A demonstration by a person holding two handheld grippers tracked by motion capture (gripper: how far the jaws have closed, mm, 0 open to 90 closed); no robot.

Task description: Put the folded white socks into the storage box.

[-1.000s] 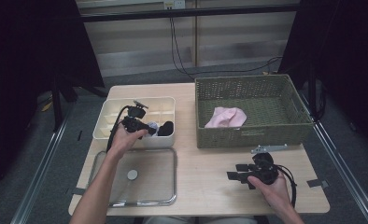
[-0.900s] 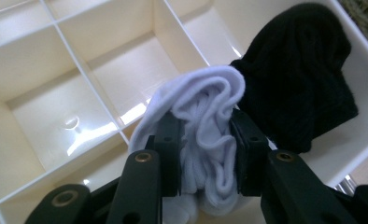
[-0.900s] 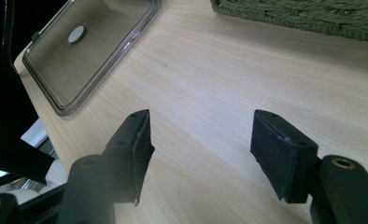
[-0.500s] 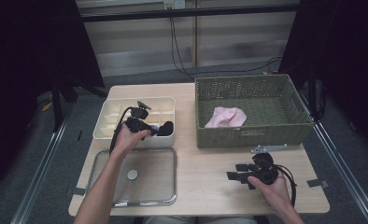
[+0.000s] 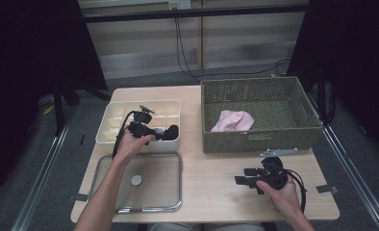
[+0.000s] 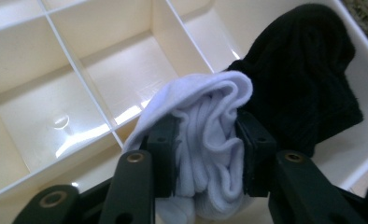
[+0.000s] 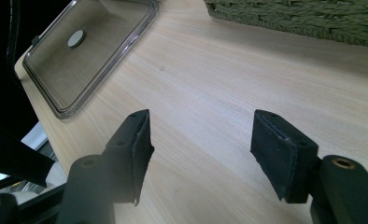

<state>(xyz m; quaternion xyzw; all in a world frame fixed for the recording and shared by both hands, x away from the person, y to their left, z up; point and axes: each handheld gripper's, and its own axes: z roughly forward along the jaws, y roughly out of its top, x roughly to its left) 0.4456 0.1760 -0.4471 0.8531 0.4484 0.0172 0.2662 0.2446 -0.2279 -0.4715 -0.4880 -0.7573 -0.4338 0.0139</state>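
Holding a rolled white sock (image 6: pixel 205 140) in my left gripper (image 6: pixel 205 154), fingers (image 6: pixel 163 154) clamped on it from both sides, over the cream divider box (image 5: pixel 111 137) at the table's (image 5: pixel 216 187) left rear. A black sock (image 6: pixel 303 84) already sits in the compartment at the box's near right corner, touching the white one's far side.

Step in hand, as I read it: drop the white sock into a free cell. Doing it well:
- Pick the empty cell next to the black sock; several open ones show in the left gripper view.
- Centre the roll over the cell, not over a divider wall, or it perches on the rib.
- Go down until the roll is below the wall tops, then open. Releasing high lets it unroll.
- Grip is mid-roll and the loose end hangs below the fingers, so watch it doesn't snag the black sock.
- Can't tell from here whether the roll is already touching the cell floor; likely just above it.

Right gripper (image 7: pixel 201 149) is idle, low over bare table at front right, fingers (image 7: pixel 285 158) wide apart and empty. Keep it parked there, clear of the clear lid (image 5: pixel 163 163) lying in front of the box. Pink cloth (image 5: pixel 233 120) waits in the woven basket (image 5: pixel 255 142).
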